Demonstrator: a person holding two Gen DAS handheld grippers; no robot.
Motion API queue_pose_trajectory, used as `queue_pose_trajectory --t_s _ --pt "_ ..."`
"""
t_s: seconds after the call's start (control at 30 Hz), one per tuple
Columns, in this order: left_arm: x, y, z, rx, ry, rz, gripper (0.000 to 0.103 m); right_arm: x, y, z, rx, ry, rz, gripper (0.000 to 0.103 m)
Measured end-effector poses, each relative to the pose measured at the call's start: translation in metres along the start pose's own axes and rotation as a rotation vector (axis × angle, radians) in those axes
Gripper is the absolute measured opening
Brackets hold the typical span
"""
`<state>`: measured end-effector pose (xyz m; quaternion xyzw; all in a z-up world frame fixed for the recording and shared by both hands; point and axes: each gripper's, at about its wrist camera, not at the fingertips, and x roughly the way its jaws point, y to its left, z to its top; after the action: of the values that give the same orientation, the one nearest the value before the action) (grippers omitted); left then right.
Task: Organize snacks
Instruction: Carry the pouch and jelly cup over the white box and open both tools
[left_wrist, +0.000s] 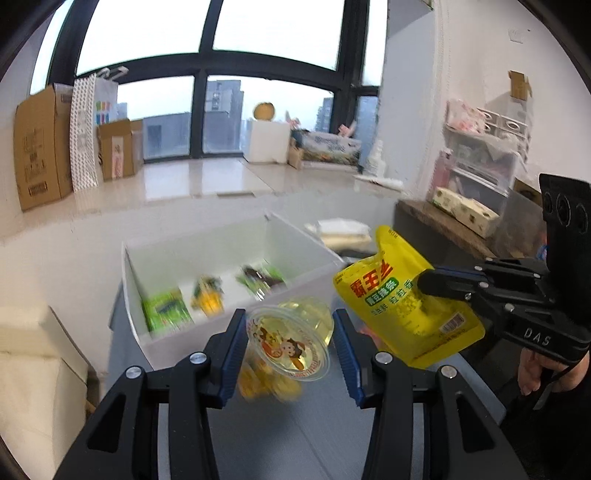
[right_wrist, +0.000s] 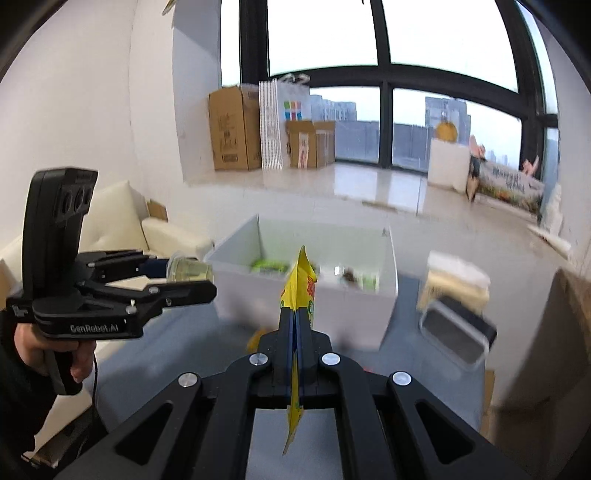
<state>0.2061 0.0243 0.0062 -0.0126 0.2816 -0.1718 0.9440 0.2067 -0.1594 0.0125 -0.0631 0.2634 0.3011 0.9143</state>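
The left gripper (left_wrist: 290, 341) holds a clear jelly cup (left_wrist: 288, 338) between its blue pads, clamped at the sides with the printed lid facing the camera; the cup hangs in the air above the grey table (left_wrist: 295, 435), just in front of the white bin (left_wrist: 177, 332); blurred yellow snacks (left_wrist: 266, 384) lie on the table beneath it. The right gripper (right_wrist: 295, 314) is fully closed on a yellow pouch (right_wrist: 301, 280), pinching it edge-on so that it stands upright between the jaws; in the left wrist view the pouch (left_wrist: 402, 295) hangs tilted to the right of the cup, also clear of the table and near the bin's right corner. Inside the bin lie green packets (left_wrist: 166, 308), a yellow-green one (left_wrist: 208, 295) and a dark green one (left_wrist: 262, 278), in separate sections. A hand (right_wrist: 79, 354) grips the left gripper's handle.
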Motion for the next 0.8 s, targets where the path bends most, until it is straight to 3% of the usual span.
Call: queue_pose_trajectory --t_s 0.13,0.33,0.5,0.7,0.73,0.77,0.8 --pt "0.019 0.028 0.038 -0.016 -0.021 0.035 0.051 0.025 -0.016 0.040 0.023 -0.028 0.018 0.000" --pt "0.063 0.070 0.068 -0.045 0.004 0.089 0.051 0.081 -0.037 0.077 0.031 -0.009 0.014 0.000" --pt "0.097 0.094 0.072 -0.061 0.035 0.110 0.051 0.126 -0.048 0.092 0.033 0.018 -0.008 0.000" --pt "0.121 0.111 0.060 -0.084 0.070 0.125 0.055 0.152 -0.055 0.100 0.040 0.035 -0.035 0.001" --pt "0.124 0.113 0.058 -0.087 0.080 0.133 0.071 0.156 -0.057 0.099 0.045 0.043 -0.039 0.005" --pt "0.126 0.114 0.057 -0.092 0.086 0.142 0.095 0.157 -0.058 0.100 0.047 0.041 -0.053 0.028" --pt "0.126 0.115 0.054 -0.098 0.085 0.150 0.103 0.158 -0.058 0.098 0.044 0.033 -0.080 0.052"
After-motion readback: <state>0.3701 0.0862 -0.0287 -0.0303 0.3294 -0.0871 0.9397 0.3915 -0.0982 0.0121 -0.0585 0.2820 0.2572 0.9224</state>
